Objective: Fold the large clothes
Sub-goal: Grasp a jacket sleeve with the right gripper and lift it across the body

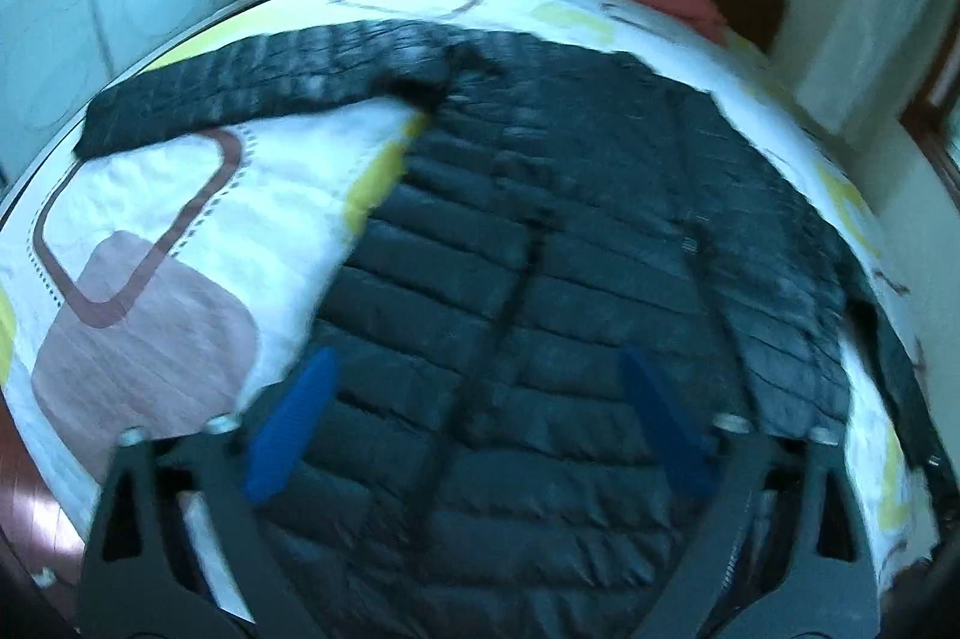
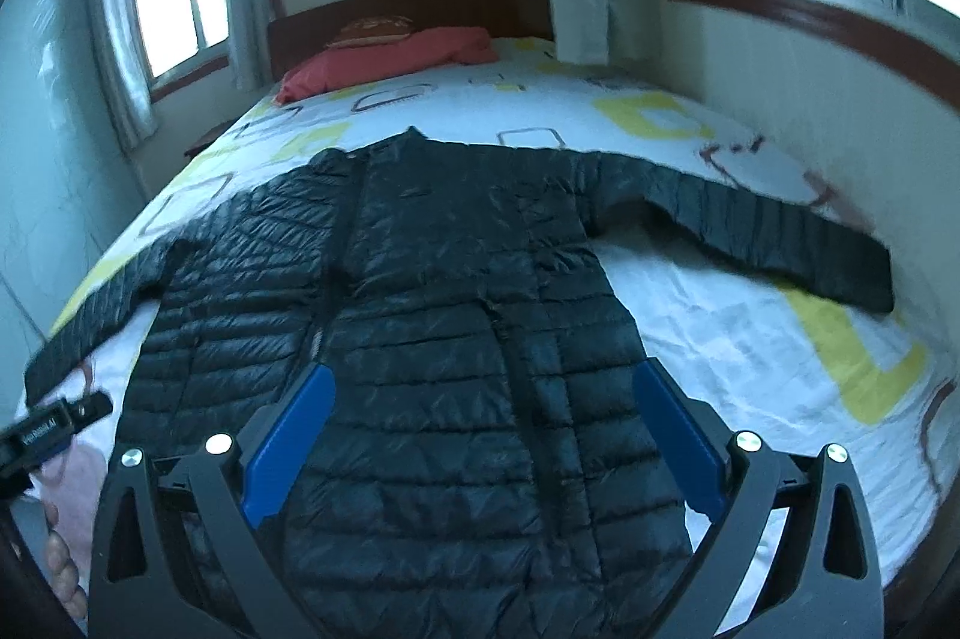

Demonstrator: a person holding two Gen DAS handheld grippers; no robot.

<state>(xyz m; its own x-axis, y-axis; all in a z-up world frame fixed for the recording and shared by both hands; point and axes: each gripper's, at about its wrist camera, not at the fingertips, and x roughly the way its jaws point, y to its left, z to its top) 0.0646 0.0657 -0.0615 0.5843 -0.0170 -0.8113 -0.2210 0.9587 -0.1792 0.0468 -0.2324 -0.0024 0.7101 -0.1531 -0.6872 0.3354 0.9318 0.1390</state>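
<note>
the black quilted jacket (image 2: 420, 339) lies flat and front-up on the bed (image 2: 720, 351), hem toward the cameras, collar toward the headboard, both sleeves stretched out to the sides across the patterned white sheet. a red pillow (image 2: 390, 54) sits at the head of the bed, well apart from the jacket. the right gripper (image 2: 483, 387) hovers over the lower part of the jacket, its blue fingers (image 2: 294, 441) spread wide with nothing between them. the left gripper (image 1: 480, 375) hangs above the jacket's hem, blurred, its fingers (image 1: 294, 423) also wide apart and holding nothing.
</note>
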